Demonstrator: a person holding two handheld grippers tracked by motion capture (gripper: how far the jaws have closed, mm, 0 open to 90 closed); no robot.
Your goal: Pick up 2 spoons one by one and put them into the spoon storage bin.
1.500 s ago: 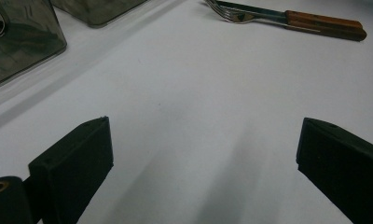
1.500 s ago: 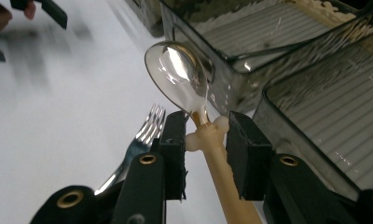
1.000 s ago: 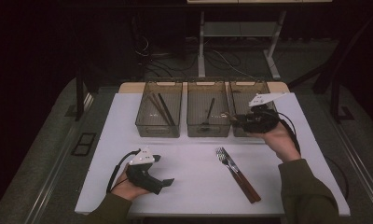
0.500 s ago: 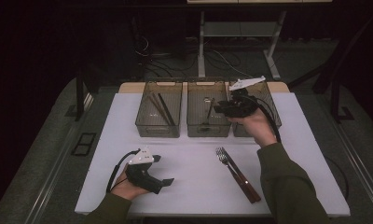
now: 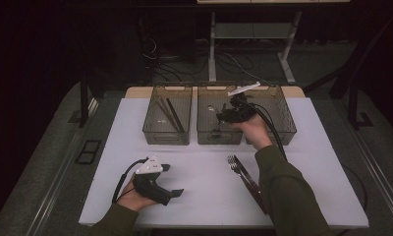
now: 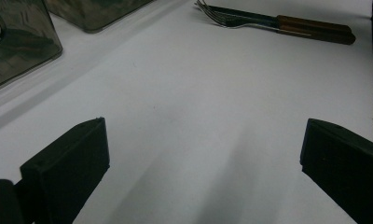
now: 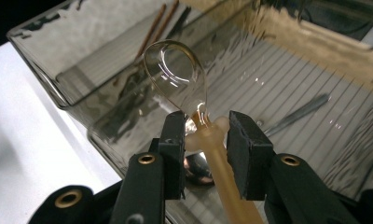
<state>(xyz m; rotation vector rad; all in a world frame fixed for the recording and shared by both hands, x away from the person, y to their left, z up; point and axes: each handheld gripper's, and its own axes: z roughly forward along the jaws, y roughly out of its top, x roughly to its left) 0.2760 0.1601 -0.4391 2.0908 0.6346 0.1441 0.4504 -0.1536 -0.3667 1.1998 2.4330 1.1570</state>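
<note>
Right gripper view shows the right gripper [image 7: 201,135] clamped on a spoon [image 7: 177,74] over the middle bin [image 5: 207,132]. Sorting cutlery seems underway; next, lower and release it. Left gripper [image 5: 157,184] rests wide apart on the table [image 5: 111,147].

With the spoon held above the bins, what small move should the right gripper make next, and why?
Probably lower it and open. The right gripper grips a spoon by its neck, over the middle bin, which seems to hold another spoon already.
</note>
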